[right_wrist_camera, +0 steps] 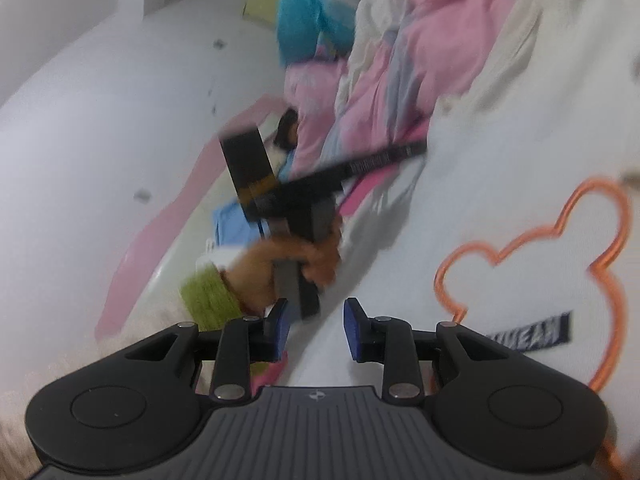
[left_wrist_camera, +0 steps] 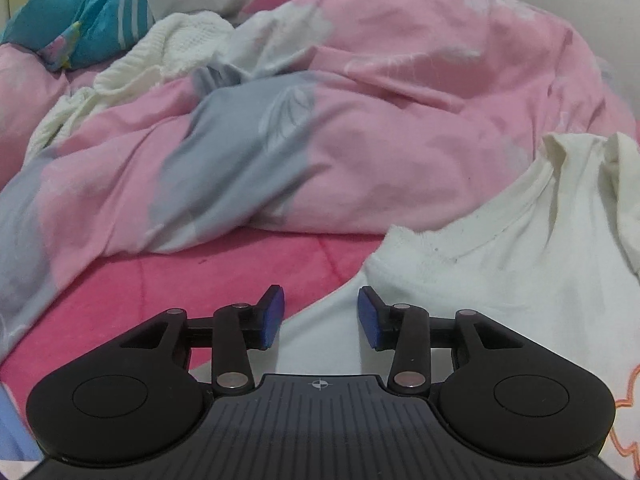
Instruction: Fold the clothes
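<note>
left gripper (left_wrist_camera: pixel 321 317): jaws part open, blue pads (left_wrist_camera: pixel 273 317) clear of each other, nothing between them. it hangs over the near edge of a white shirt (left_wrist_camera: pixel 500 272), where shirt meets the pink sheet (left_wrist_camera: pixel 224 276); contact with the cloth cannot be confirmed.

right gripper (right_wrist_camera: pixel 316 329): jaws part open, nothing clamped. white shirt cloth lies under and beyond the gap; whether the pads touch it cannot be told.

surroundings, left view: shirt spread at right, neckline facing the camera, an orange outline print (left_wrist_camera: pixel 628 412) cut off at the frame edge. behind it a heaped pink and grey quilt (left_wrist_camera: pixel 340 120), a cream knit (left_wrist_camera: pixel 160 52) tucked into the heap, a teal and white plush toy (left_wrist_camera: pixel 120 8) at the far end.

right view: a hand (right_wrist_camera: pixel 288 268) with a green cuff (right_wrist_camera: pixel 208 296) grips the other tool's handle just ahead of the right jaws, partly blocking the shirt. orange bear outline (right_wrist_camera: pixel 560 248) and a dark label (right_wrist_camera: pixel 532 332) show on the shirt.

limits: right view is motion-blurred; label text unreadable; items beyond the hand indistinct.
</note>
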`<action>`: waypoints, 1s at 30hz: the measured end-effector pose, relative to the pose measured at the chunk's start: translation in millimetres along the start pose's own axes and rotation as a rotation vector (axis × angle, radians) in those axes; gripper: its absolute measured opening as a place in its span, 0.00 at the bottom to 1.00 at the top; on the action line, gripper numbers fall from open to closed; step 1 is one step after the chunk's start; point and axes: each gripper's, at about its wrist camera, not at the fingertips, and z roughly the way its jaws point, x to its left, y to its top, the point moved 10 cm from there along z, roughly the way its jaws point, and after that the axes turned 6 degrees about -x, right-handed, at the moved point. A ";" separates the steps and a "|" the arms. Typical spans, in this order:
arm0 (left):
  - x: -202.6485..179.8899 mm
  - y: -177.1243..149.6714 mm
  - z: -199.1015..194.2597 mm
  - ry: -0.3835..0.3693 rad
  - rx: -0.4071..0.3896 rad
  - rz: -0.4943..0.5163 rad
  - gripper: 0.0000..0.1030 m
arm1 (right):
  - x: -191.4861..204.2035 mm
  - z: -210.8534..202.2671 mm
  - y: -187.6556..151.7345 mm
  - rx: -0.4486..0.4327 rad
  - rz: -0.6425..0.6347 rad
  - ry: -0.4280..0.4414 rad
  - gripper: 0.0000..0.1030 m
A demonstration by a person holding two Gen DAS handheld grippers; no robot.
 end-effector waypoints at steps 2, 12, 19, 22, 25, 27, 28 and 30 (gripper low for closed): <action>0.9 -1.5 0.6 -0.007 -0.013 -0.006 0.40 | 3.2 -5.7 8.0 -0.049 -0.002 0.000 0.32; -0.3 11.9 5.6 -0.119 -0.031 -0.058 0.40 | -9.2 -0.9 3.7 -0.031 0.015 -0.017 0.35; -36.5 7.2 -11.0 -0.254 -0.073 0.006 0.40 | -9.8 -0.4 2.0 -0.025 0.026 -0.010 0.35; -46.2 -0.7 -16.3 -0.248 -0.071 0.092 0.40 | -9.8 -0.5 2.5 -0.027 0.030 -0.008 0.35; -47.9 0.8 -24.6 -0.284 -0.080 0.065 0.39 | -10.8 0.0 3.1 -0.029 0.038 -0.005 0.35; -52.7 2.6 -33.8 -0.334 -0.087 0.058 0.39 | -11.2 0.0 3.3 -0.031 0.041 -0.002 0.35; -56.4 1.9 -37.1 -0.357 -0.083 0.068 0.39 | -11.2 -0.1 3.5 -0.031 0.042 -0.001 0.35; -64.1 -4.3 -38.6 -0.379 -0.052 0.112 0.39 | -11.1 0.0 4.0 -0.032 0.045 0.001 0.35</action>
